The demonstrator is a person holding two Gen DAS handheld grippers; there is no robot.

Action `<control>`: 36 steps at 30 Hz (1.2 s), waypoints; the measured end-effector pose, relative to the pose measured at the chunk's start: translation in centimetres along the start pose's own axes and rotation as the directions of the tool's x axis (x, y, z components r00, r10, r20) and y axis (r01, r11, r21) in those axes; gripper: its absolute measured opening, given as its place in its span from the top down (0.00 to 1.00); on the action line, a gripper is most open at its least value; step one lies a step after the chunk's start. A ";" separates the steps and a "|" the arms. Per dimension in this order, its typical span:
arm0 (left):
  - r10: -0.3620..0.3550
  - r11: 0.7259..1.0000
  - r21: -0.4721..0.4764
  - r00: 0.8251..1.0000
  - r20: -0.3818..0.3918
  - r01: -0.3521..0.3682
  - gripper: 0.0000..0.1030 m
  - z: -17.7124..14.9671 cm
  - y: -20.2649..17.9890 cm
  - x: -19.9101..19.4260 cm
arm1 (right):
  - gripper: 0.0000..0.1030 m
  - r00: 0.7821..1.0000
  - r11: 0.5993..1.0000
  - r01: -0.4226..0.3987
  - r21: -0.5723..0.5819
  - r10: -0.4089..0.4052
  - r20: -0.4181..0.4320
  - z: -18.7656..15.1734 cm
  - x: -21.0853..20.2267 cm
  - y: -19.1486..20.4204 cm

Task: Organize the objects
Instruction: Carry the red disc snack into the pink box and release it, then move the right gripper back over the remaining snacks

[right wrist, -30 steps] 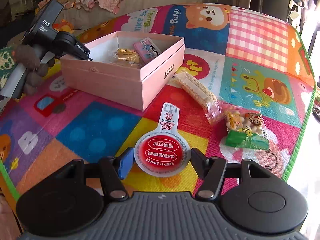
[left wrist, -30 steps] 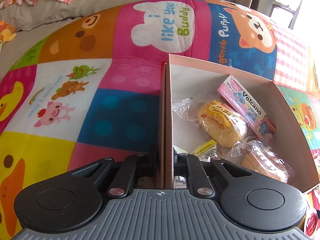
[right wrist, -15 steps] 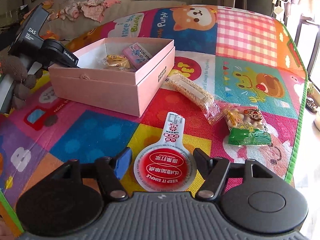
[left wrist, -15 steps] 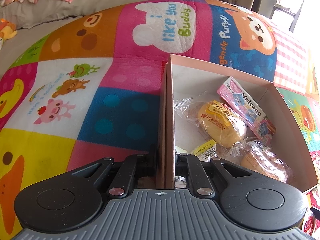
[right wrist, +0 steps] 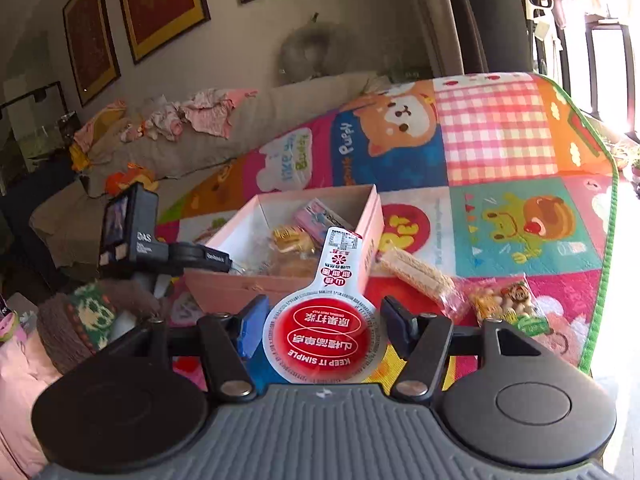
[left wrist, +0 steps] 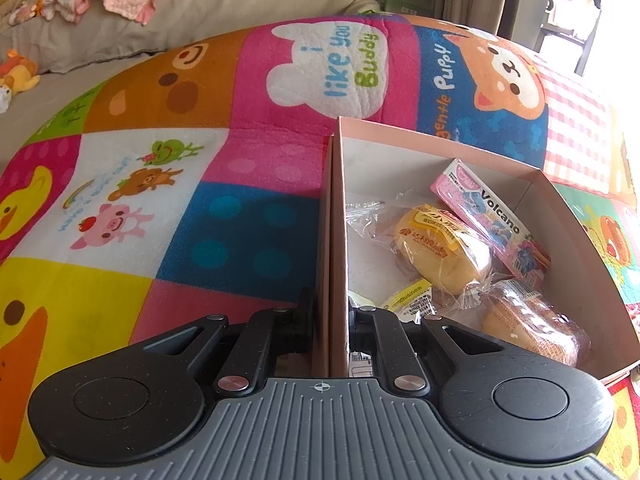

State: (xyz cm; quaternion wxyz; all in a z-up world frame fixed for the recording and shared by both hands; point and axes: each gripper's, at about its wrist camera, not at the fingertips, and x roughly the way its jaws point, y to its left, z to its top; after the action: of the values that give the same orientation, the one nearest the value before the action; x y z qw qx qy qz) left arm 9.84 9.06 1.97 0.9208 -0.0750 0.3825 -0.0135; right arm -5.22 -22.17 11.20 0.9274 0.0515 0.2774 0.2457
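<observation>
My left gripper [left wrist: 330,320] is shut on the near wall of the pink box [left wrist: 338,216], one finger outside and one inside. The box holds a yellow wrapped bun [left wrist: 440,252], a pink Volcano packet [left wrist: 492,216] and a wrapped cake [left wrist: 532,328]. My right gripper [right wrist: 324,320] is shut on a red-lidded jelly cup [right wrist: 328,336] and holds it in the air, tilted toward the pink box [right wrist: 372,232]. The left gripper also shows in the right wrist view [right wrist: 200,256].
A long cracker bar packet [right wrist: 416,276] and a cartoon biscuit bag [right wrist: 504,304] lie on the colourful play mat [right wrist: 520,220] right of the box. A beige sofa with clothes [right wrist: 192,120] stands behind. A knitted sleeve [right wrist: 80,320] is at the left.
My right gripper has lifted the jelly cup off the mat and tipped upward, nearer to the box. My left gripper has kept its hold on the box wall.
</observation>
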 end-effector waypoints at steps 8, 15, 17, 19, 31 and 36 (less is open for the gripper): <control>0.006 1.000 0.008 1.000 0.022 -0.006 0.88 -0.4 -0.1 -0.1 | 0.40 0.987 0.987 -0.159 0.021 0.158 0.037 7.8 7.7 4.1; -0.005 1.000 0.015 1.000 0.020 0.005 0.88 -0.6 0.0 -0.2 | 0.39 0.986 0.979 -0.162 0.120 0.165 -0.014 10.3 14.7 4.3; -0.009 1.000 0.015 1.000 0.021 0.008 0.88 -0.6 0.1 -0.2 | 0.39 0.993 0.987 -0.119 0.109 0.121 -0.012 9.2 14.0 3.2; -0.007 1.000 0.015 1.000 0.023 0.006 0.88 -0.6 0.1 -0.2 | 0.39 0.999 0.996 -0.050 0.077 0.050 0.002 8.2 12.8 2.0; -0.016 0.999 -0.038 0.999 0.048 0.017 0.89 -1.0 0.5 -0.4 | 0.29 0.898 0.888 0.433 -0.155 -0.441 -0.015 -0.7 7.6 -7.3; -0.015 0.999 -0.038 0.999 0.051 0.017 0.89 -1.1 0.5 -0.4 | 0.29 0.894 0.900 0.431 -0.060 -0.435 -0.102 -3.0 7.5 -10.8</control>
State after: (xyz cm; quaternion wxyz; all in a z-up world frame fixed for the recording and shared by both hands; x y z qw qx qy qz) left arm 8.76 9.42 1.41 0.9285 -0.0960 0.3585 -0.0117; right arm 3.17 -28.14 2.47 0.9424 -0.0420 0.3294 0.0404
